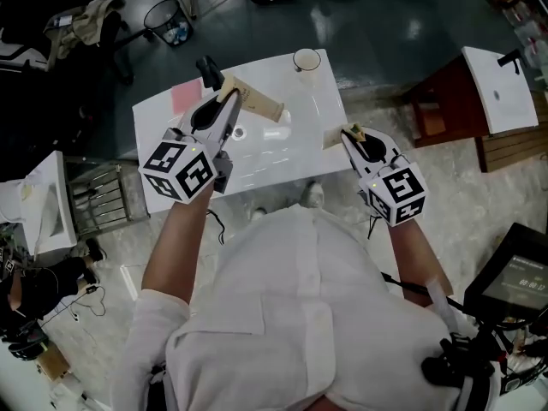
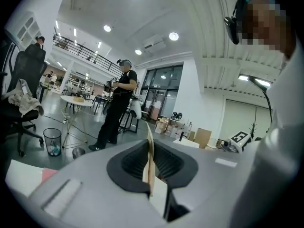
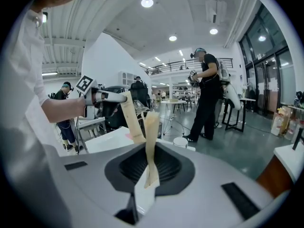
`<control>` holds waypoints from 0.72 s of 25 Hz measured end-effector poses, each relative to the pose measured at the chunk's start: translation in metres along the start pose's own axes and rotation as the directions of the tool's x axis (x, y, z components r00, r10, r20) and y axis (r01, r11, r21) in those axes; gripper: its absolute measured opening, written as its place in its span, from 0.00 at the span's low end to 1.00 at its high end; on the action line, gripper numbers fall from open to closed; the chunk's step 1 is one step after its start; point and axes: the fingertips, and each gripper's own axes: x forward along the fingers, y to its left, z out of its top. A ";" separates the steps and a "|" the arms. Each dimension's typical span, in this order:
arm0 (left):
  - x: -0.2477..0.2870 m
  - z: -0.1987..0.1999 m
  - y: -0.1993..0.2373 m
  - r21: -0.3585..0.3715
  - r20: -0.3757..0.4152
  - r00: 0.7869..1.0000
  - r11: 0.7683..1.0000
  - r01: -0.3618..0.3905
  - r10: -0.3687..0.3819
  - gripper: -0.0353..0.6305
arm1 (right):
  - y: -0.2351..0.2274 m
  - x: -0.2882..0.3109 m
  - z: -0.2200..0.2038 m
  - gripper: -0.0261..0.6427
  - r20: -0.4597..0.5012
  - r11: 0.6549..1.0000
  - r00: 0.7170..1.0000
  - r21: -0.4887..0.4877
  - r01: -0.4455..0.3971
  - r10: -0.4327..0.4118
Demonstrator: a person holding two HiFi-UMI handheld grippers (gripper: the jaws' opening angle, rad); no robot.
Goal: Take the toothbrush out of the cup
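Two thin paper pieces are the risk. The left gripper (image 1: 225,103) is clamped on a long tan pack (image 1: 255,103), and the right gripper (image 1: 349,134) pinches a crumpled tan scrap (image 1: 336,138). Either piece could slip, since the ribbed pads catch only an edge of it. With both claws occupied, neither can reach into the cup (image 1: 306,59), and the pack, hanging near the cup's left, could tip it if swung.

No toothbrush shows above the cup's rim, and I cannot tell whether the pack contains one.

The pack is flat, stiff, matte card, while the scrap is limp and creased. The cup is round, white and smooth, standing on a glossy white counter (image 1: 163,122).
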 end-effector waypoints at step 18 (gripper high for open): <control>-0.113 -0.036 -0.028 0.087 -0.070 0.985 0.983 0.164 -0.159 0.10 | 0.105 0.014 0.015 0.09 0.008 1.000 1.000 -0.021 0.017 -0.017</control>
